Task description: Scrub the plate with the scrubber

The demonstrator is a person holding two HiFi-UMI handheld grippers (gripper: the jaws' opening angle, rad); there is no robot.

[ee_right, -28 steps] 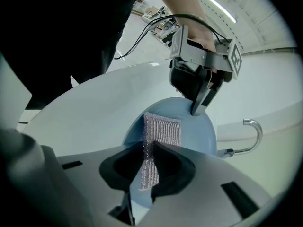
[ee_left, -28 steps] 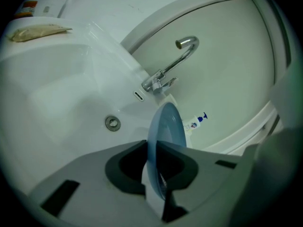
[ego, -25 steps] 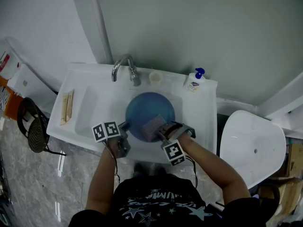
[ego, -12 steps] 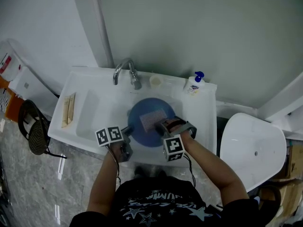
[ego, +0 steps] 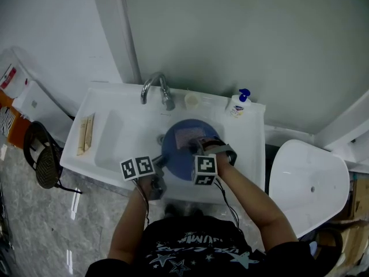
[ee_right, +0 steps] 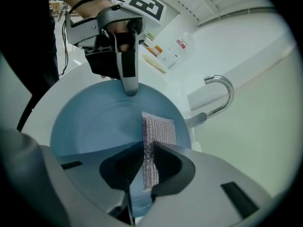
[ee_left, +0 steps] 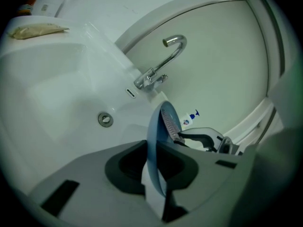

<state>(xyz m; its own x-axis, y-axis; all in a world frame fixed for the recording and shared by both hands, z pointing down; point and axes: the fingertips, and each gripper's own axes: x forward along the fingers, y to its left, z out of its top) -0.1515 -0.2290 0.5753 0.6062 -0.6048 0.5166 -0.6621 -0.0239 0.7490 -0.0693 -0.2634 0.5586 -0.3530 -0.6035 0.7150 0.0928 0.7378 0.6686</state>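
The round blue plate (ego: 175, 158) is clamped by the left gripper (ego: 161, 162). The silver mesh scrubber (ego: 187, 136), clamped in the right gripper (ego: 196, 146), is laid against it.

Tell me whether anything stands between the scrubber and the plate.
Nothing visible does. The scrubber, clamped in the right gripper, lies against the blue plate. The left gripper pinches that plate's rim, clear of the scrubber.

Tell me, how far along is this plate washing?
Done: the left hand-held gripper clamps the plate by its rim, holding it over the sink; the right hand-held gripper clamps the scrubber. In hand: the scrubber lies flat against the plate's face. Left: probably more scrubbing; no dirt or foam shows, so I cannot tell how clean it is.
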